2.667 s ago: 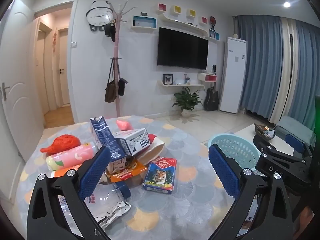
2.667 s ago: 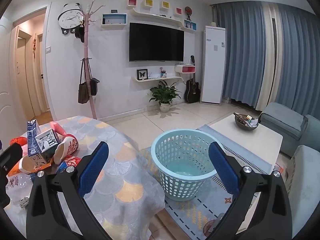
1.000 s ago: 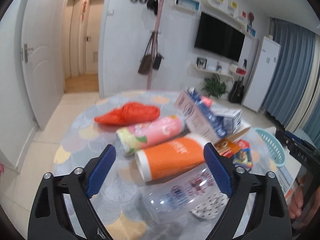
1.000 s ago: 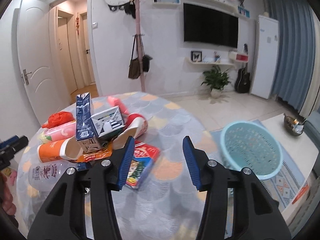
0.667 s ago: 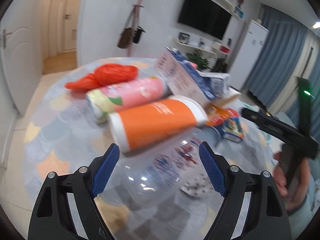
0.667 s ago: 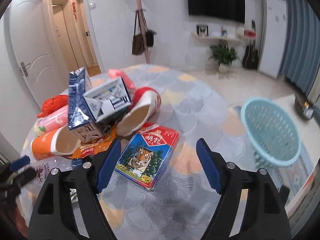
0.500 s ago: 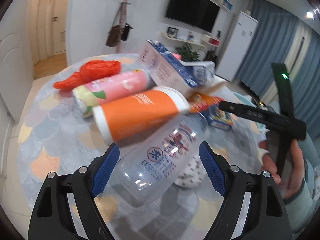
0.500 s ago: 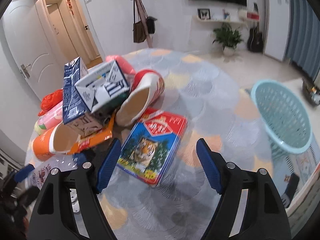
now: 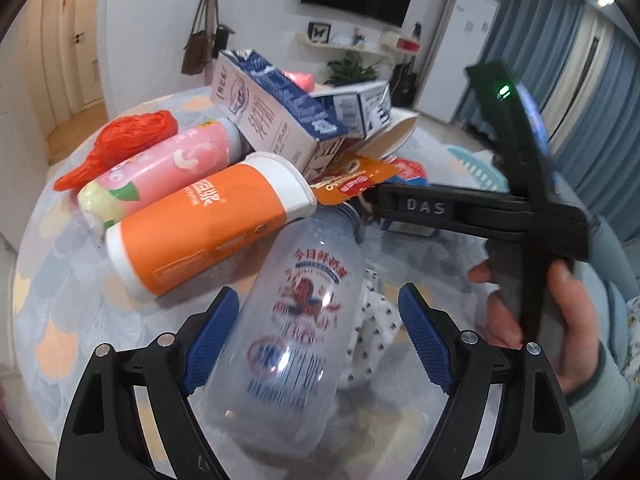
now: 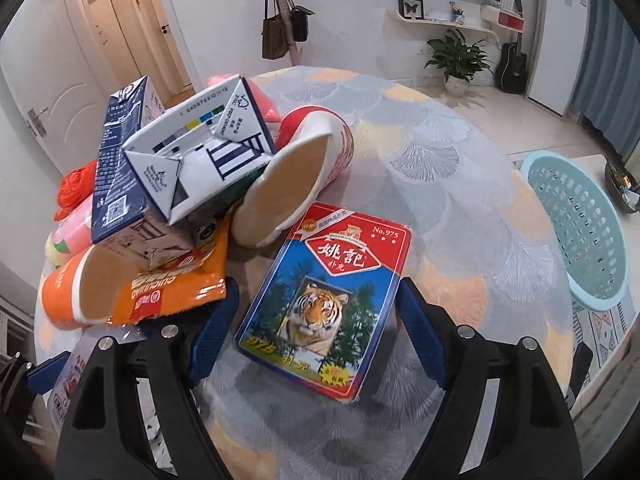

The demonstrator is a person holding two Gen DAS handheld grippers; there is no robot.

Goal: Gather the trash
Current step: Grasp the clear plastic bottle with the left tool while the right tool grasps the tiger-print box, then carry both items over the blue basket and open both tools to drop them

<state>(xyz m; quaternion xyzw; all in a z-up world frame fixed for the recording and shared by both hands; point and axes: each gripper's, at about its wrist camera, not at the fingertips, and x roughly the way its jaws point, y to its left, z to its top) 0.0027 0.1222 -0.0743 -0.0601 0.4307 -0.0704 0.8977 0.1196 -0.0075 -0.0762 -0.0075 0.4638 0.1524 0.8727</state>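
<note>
A heap of trash lies on a round table (image 10: 440, 152). My left gripper (image 9: 318, 340) stands open, tilted down, with a clear plastic bottle (image 9: 296, 332) lying between its blue pads. The left pad is close against the bottle and the right pad is apart from it. My right gripper (image 10: 318, 328) is open wide around the near end of a red-and-blue tiger card box (image 10: 324, 296), with neither pad pressing on it. A light blue basket (image 10: 580, 220) stands on the floor beyond the table's right edge.
Behind the bottle lie an orange cup (image 9: 200, 224), a pink bottle (image 9: 160, 164), a red bag (image 9: 128, 140), a blue milk carton (image 9: 272, 112) and an orange wrapper (image 9: 352, 180). A white carton (image 10: 200, 148) and a paper cup (image 10: 296, 176) lean beside the box. A hand (image 9: 560, 312) grips the right tool's frame (image 9: 480, 210).
Both grippers have dropped toward the table and tilted down. The left one now straddles the clear bottle. The right one's jaws have widened and now frame the tiger box.
</note>
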